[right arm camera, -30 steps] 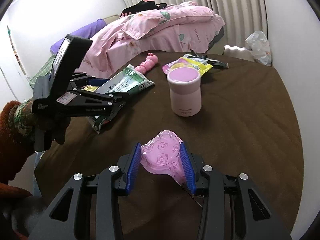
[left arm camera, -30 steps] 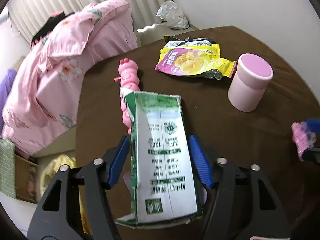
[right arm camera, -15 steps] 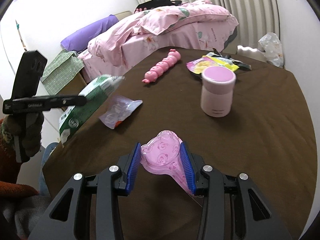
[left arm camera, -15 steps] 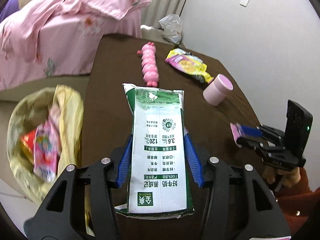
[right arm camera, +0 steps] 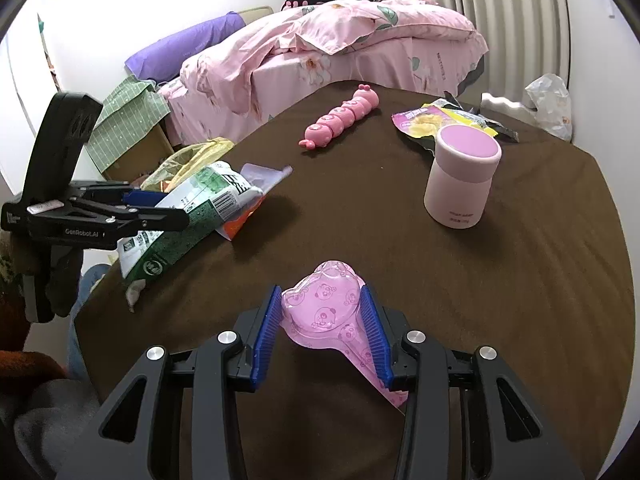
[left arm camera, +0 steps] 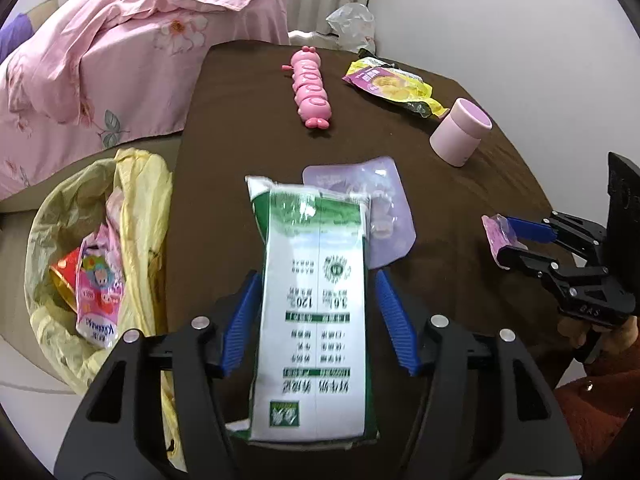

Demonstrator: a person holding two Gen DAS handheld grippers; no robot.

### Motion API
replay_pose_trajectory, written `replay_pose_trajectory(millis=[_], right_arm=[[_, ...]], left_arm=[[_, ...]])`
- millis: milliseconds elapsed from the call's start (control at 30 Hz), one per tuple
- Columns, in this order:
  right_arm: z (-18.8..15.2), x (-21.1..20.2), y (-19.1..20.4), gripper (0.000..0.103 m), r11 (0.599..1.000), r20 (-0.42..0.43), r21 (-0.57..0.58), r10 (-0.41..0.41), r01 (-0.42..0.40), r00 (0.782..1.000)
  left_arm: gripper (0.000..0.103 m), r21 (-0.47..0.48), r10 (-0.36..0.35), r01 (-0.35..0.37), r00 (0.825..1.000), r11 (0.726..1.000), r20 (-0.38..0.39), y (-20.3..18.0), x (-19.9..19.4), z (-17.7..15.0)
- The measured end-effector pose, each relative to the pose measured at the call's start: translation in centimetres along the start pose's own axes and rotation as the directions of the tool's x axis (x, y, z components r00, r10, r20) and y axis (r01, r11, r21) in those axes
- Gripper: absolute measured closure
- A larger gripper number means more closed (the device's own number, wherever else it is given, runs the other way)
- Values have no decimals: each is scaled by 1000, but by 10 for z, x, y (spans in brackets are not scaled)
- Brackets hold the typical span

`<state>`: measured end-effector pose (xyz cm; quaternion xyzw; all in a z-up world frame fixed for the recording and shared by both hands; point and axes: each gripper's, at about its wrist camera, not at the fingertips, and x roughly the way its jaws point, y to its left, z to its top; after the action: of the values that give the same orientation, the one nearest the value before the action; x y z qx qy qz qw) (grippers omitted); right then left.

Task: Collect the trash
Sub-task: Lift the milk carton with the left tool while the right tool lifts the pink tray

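Carrying carton point(left arm camera: 316, 304) between left gripper point(left arm camera: 318, 320) jaws, now opening, near bag point(left arm camera: 60, 216) holding some trash; right gripper point(right arm camera: 322, 328) clamps pink wrapper point(right arm camera: 324, 304). Purple pouch point(left arm camera: 384, 200), snack packet point(left arm camera: 394, 86) left on table point(left arm camera: 240, 120).

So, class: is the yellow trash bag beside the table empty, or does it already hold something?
Not empty. The yellow trash bag gapes open, with a pink snack packet and something red and gold inside.
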<state>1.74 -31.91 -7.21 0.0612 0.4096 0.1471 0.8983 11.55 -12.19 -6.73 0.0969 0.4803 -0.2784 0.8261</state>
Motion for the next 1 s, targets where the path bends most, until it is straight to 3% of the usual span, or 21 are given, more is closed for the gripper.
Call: replay_pose_trajectory(millis=[67,133,233,433,567,633,700,767,833,900,1000], right_arm=[[-1,2,0,59,1000,-5,-2,-21,21,1000],[-3,2,-1,37,1000,-17,-3,11,-11,1000],[-6,0,3,37,997,-39,-34,62,-63,997],[-12,-9,13,37,986,-86,-163,10,-24,996],[-14,-14,-1,37,989,-95,-144,26,-39,995],[-13,-16,-8,37,991,-95,-130,24,-36,995],[-10,-16,-10,37,989,-99,-136,40,-53,994],[-6,-15,-6,37,982,-99,-175,47,-64,994],[0,-9,0,40,973,-117,-223,38,-63,992],[3,-3,6,43,964,-135,-259,26,-61,990],[7,10,11,48,953,-169,-297,2,-53,986]], left_arm=[[44,15,15,-15,1000,1000,-11,-3,6,6],[43,30,39,-38,999,999,-28,-6,12,12],[43,37,69,-68,997,997,-42,-8,21,19],[44,-9,51,-51,998,999,-36,-2,26,29],[44,-40,-21,26,992,999,125,0,-16,27],[44,-50,-52,66,968,997,244,3,-45,22],[45,-65,-60,84,948,994,312,6,-62,17],[46,-83,-66,101,937,991,344,11,-72,13],[48,-96,-59,98,936,990,348,14,-77,9],[63,-108,-48,91,936,990,348,17,-80,7],[65,-121,-40,88,935,989,354,21,-84,6]])
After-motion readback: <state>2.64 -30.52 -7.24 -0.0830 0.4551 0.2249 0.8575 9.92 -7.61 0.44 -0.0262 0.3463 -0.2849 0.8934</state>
